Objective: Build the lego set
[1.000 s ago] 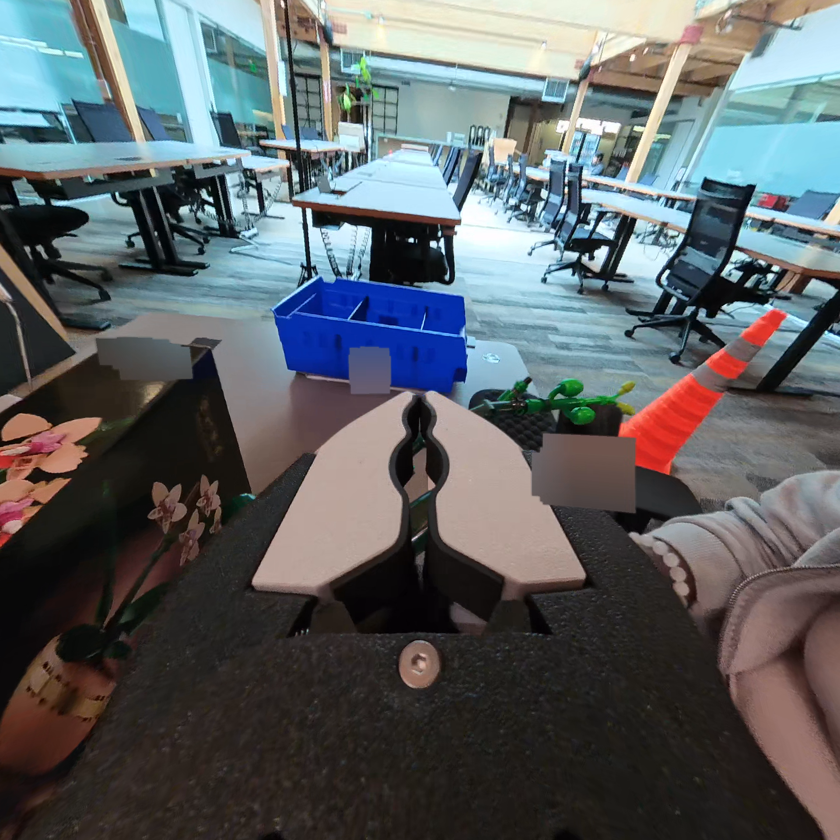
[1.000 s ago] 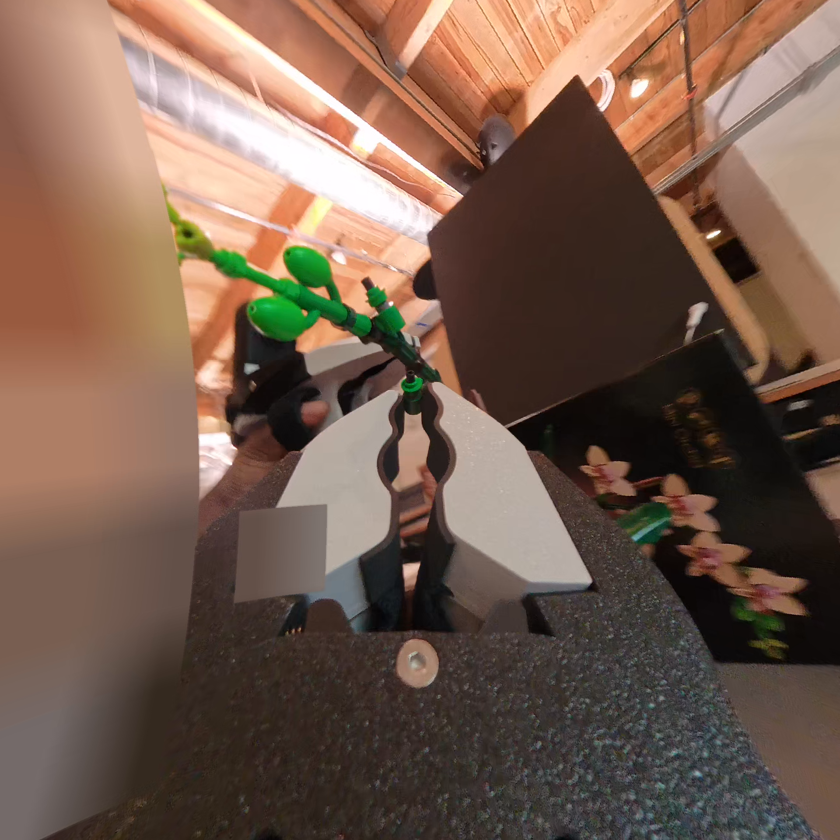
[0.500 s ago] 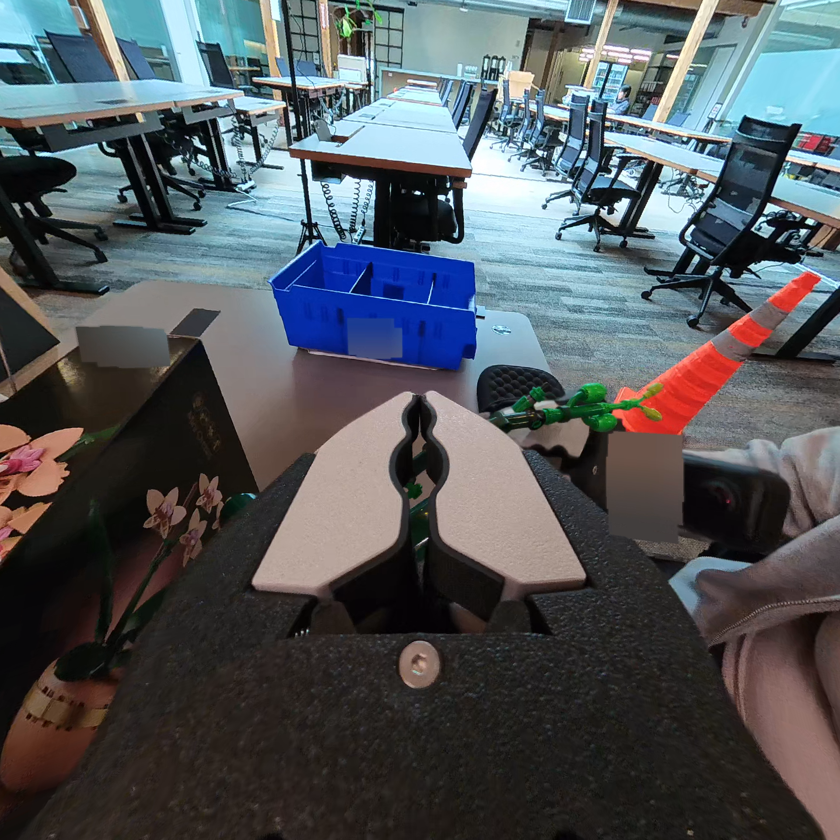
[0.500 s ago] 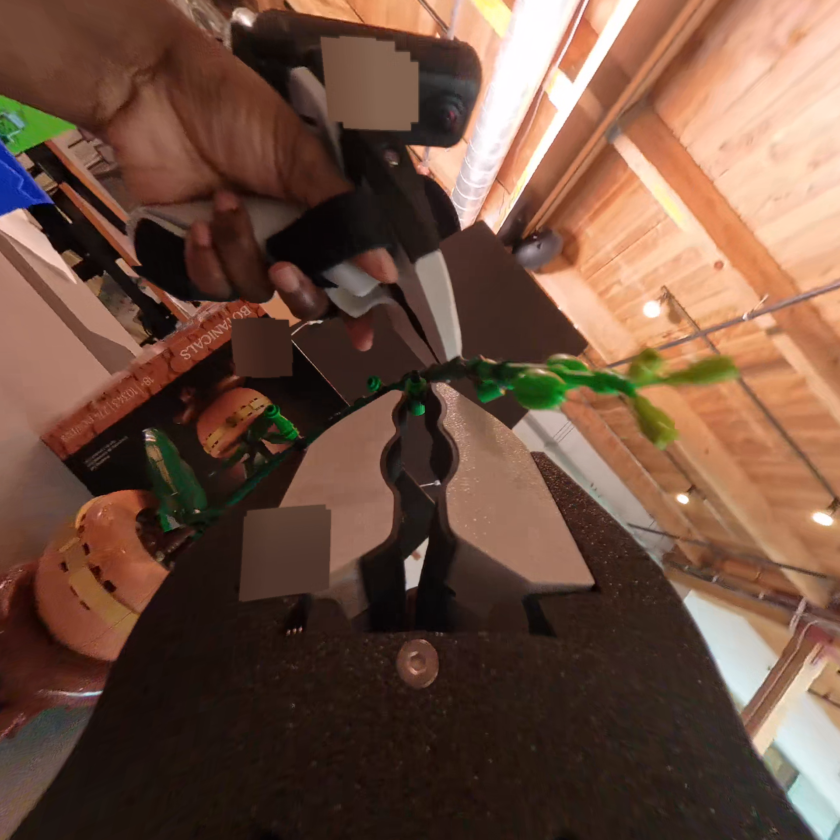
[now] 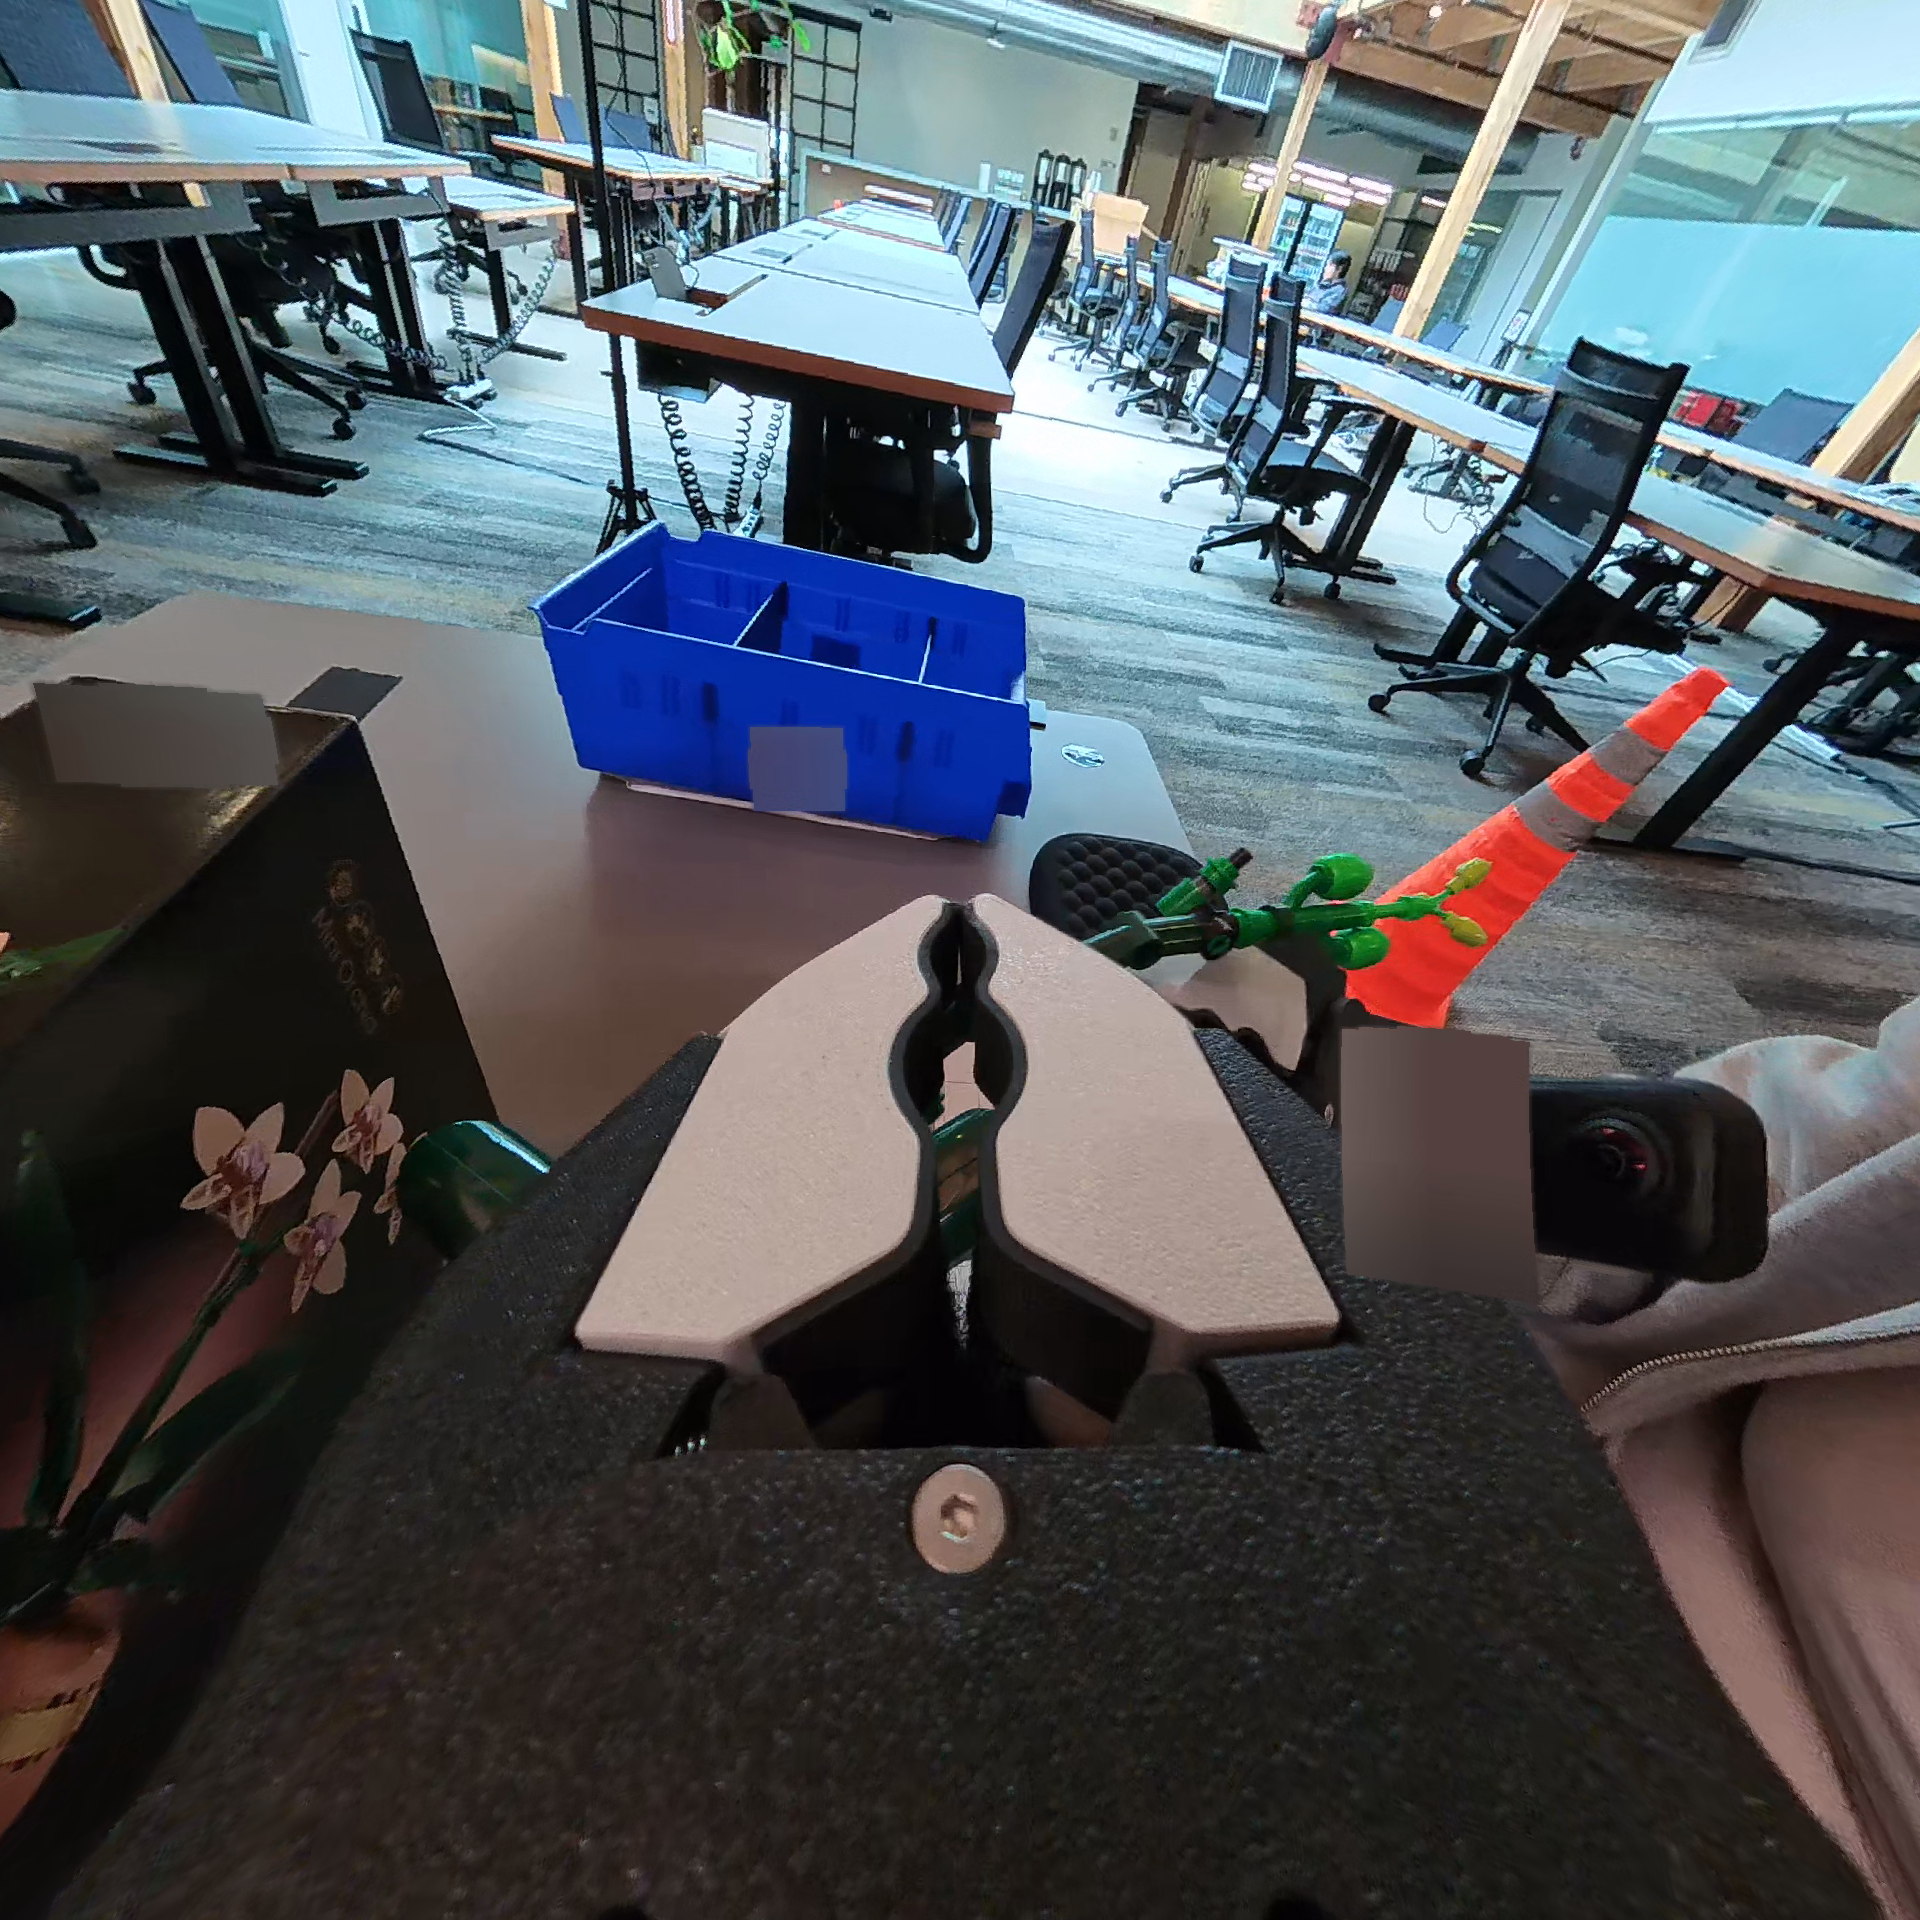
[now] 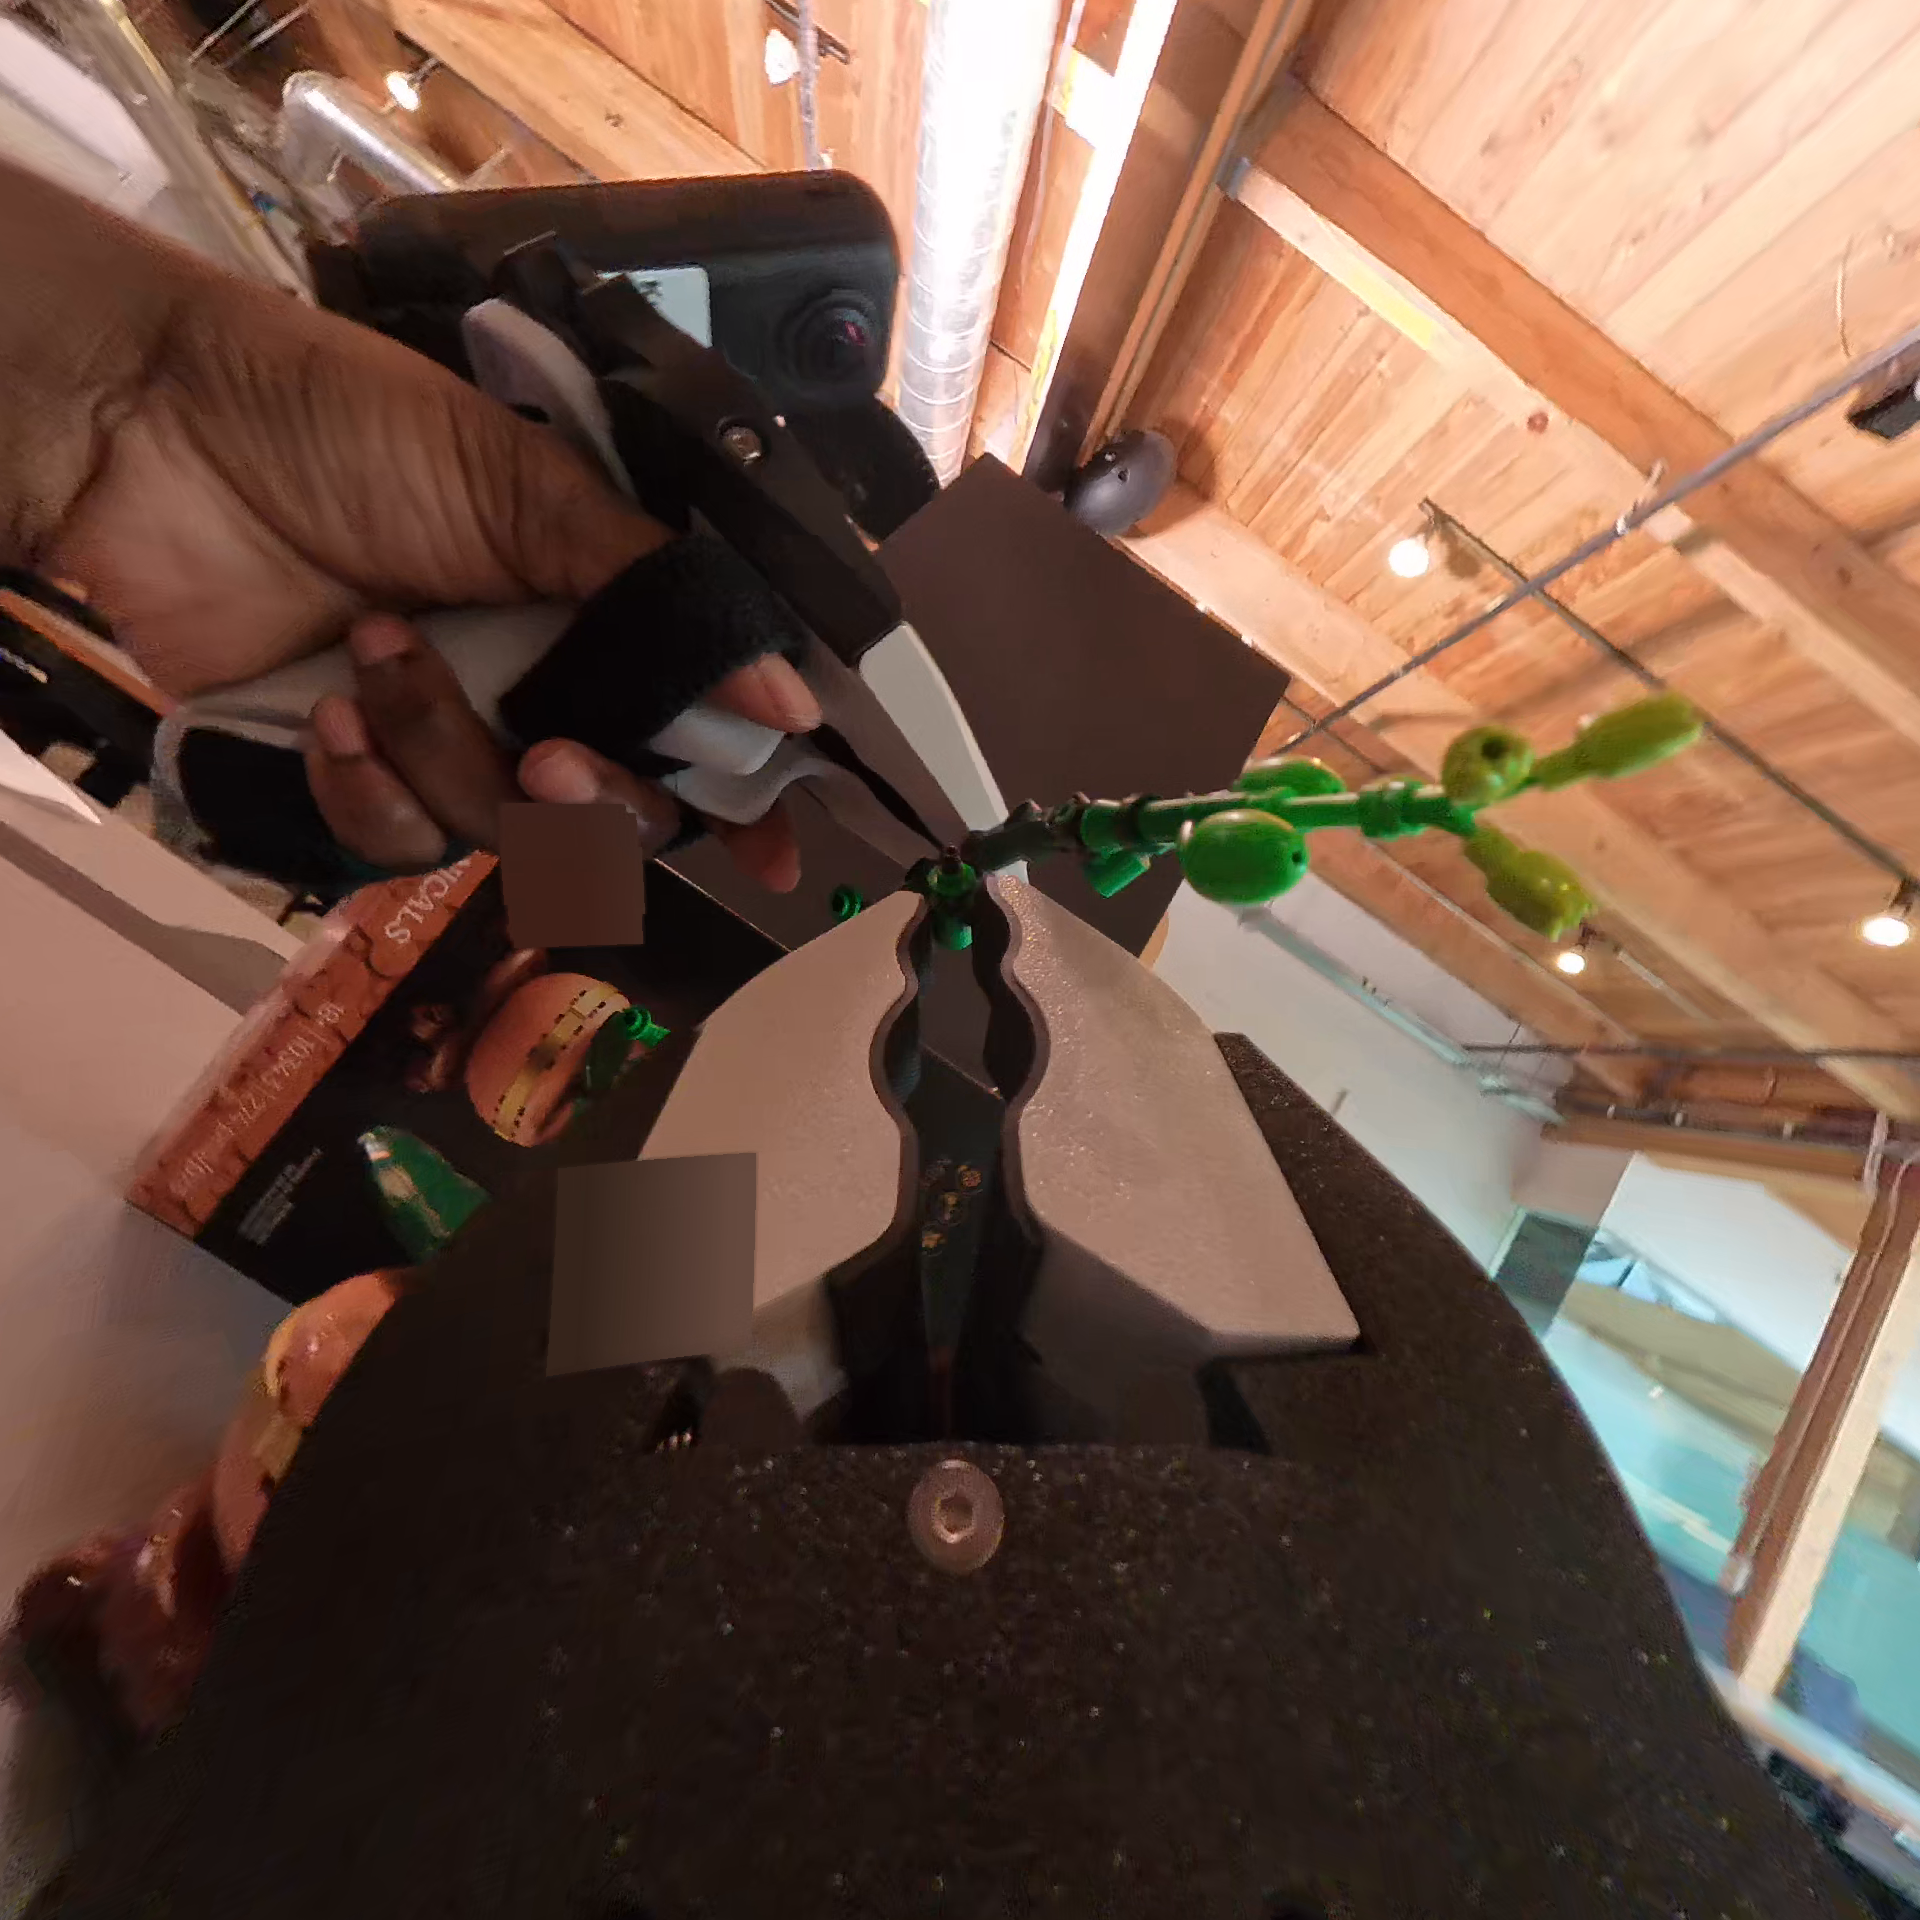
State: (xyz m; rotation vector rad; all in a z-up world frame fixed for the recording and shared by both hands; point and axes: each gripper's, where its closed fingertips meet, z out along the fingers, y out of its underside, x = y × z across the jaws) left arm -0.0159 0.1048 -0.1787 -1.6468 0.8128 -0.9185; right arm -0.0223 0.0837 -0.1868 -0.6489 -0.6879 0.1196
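Green lego stem [image 6: 1278, 821] w/ bulbous buds sticks out to the right of the right gripper [image 6: 954, 914], whose tips are pinched on a small green connector at the stem's base; the left gripper [image 5: 958, 920] also meets that joint, fingers together, a dark green piece showing in the gap betw. them, but can't tell if it's actually clamped. In left wrist view the stem [image 5: 1288, 920] pokes out past the left gripper's right finger, above the table edge. Around: black lego box w/ orchid picture [image 5: 218, 1039] at left, blue divided bin [image 5: 800, 696] farther back on the brown table [image 5: 499, 831], orange traffic cone [image 5: 1538, 831] on the floor beyond. Stem's lower end hidden behind gripper bodies. Right wrist view tilts up at wood ceiling; bare hand [image 6: 312, 582] grips the left gripper's handle, finger through a black strap. Grey sleeve [image 5: 1766, 1299] at right edge.
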